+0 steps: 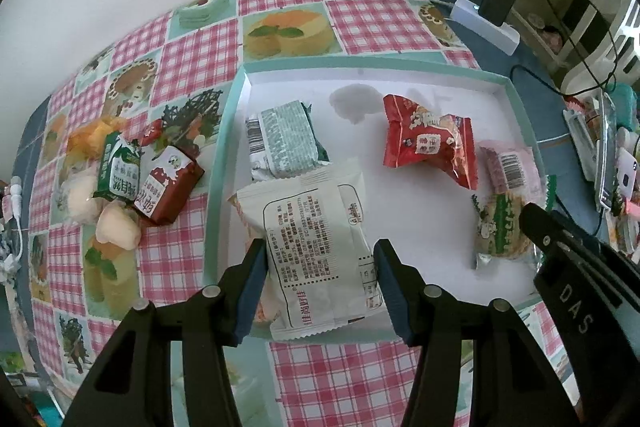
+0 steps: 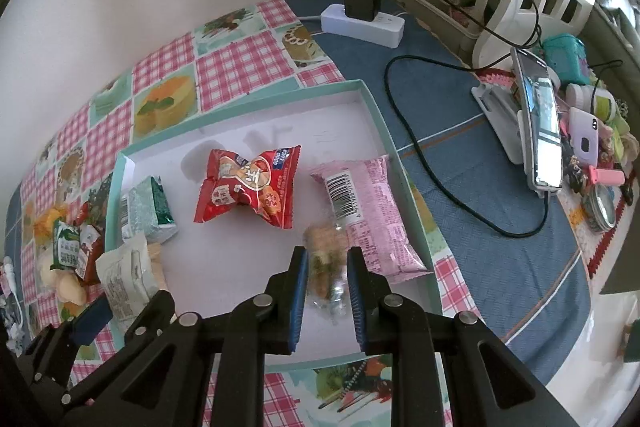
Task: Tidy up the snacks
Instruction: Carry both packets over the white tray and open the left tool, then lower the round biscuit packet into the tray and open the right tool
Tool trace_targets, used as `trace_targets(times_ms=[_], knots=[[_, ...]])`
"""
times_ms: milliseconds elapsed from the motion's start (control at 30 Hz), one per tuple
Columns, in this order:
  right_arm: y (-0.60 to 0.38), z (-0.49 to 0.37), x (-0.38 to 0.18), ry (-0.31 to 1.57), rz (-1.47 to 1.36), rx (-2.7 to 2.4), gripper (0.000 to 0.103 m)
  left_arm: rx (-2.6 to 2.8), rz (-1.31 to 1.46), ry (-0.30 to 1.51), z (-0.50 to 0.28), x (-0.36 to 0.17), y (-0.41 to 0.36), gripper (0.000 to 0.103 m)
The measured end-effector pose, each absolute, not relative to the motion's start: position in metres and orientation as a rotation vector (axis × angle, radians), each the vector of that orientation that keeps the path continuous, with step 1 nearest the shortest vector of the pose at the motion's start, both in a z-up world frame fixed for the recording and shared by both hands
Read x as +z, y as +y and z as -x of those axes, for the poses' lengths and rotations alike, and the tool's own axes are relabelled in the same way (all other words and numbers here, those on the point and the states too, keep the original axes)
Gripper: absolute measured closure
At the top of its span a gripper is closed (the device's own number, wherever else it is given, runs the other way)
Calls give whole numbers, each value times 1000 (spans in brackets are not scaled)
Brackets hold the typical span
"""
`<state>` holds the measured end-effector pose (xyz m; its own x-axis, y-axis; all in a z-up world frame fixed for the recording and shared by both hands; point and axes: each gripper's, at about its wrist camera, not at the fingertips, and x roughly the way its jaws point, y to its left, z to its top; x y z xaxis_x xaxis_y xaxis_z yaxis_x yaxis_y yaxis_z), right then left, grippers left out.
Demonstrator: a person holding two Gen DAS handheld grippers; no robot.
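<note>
Left wrist view: the left gripper (image 1: 320,283) hangs low over the near edge of a shallow teal-rimmed tray (image 1: 224,131) with a white floor, its blue-padded fingers spread wide, one on either side of a white snack packet (image 1: 316,247) that lies printed side up across the tray's near rim; pads look just beside the packet's edges, not pinching it. Further in the tray lie a green-and-silver packet (image 1: 284,139), a red packet (image 1: 430,143), a pink packet (image 1: 508,167) against the right wall, and a clear-wrapped rice cracker (image 1: 500,227) near the right corner, where the right gripper (image 1: 568,239) enters. Outside the tray, on the pink checked tablecloth (image 1: 344,379), sits a small heap: a green milk carton (image 1: 118,171), a red milk carton (image 1: 170,187) and some pale round sweets (image 1: 118,231). A white power strip (image 1: 486,23) with a black charger sits at the far right. Right wrist view: the right gripper (image 2: 327,291) has its fingers drawn in close around the clear-wrapped rice cracker (image 2: 326,259), the wrapper pressed between the blue pads, over the tray floor just beside the pink packet (image 2: 372,211). The red packet (image 2: 250,187) lies mid-tray, the green-and-silver packet (image 2: 146,211) at the left wall, the white snack packet (image 2: 124,279) at the near left rim with the left gripper (image 2: 92,319) beside it. A phone on a stand (image 2: 538,131) stands on the blue cloth to the right.
</note>
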<state>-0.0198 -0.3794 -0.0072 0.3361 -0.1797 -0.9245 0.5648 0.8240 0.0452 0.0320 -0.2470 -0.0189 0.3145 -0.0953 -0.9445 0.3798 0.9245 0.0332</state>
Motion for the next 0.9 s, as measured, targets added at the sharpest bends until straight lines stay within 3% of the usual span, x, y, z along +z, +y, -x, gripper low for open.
trace_targets(times_ms=[900], knots=[[-368,14,-8,1127,-381,-449,80,-117,-34,1331,-68,-15,-164,43]])
